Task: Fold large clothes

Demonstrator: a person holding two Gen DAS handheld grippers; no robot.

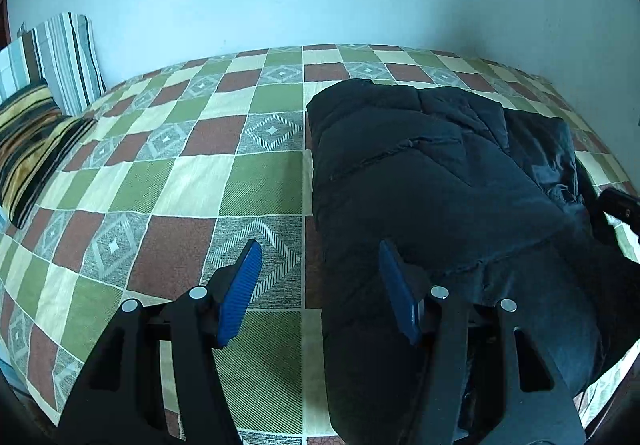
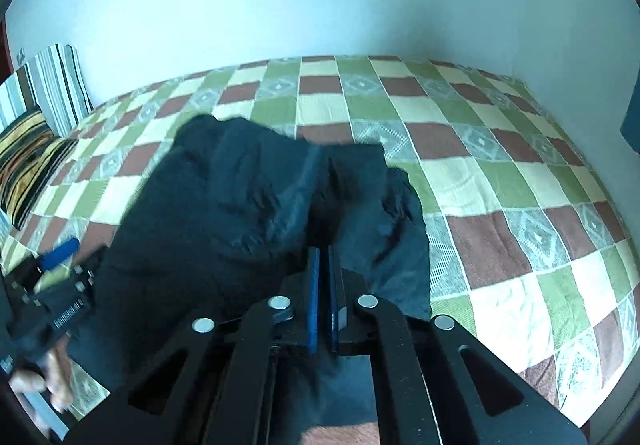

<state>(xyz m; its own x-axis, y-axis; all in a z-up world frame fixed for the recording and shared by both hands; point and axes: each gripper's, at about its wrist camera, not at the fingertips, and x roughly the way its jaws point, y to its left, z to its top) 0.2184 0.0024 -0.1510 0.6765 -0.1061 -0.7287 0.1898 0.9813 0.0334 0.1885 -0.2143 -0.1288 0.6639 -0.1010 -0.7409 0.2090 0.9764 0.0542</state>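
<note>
Your left gripper (image 1: 320, 257) stands spread, empty, at the edge of the dark jacket (image 1: 440, 173) bunched on the checked bedspread (image 1: 180, 173); your right gripper (image 2: 325, 257), nearly pressed together, pinches no visible cloth.

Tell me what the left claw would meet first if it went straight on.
Probably the left edge of the dark padded jacket, or the checked bedcover beside it; depth is unclear.

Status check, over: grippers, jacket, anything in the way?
Left gripper open, empty. Right gripper nearly shut; grip unclear. Dark jacket bunched on checked bedspread. Pillows clear.
</note>
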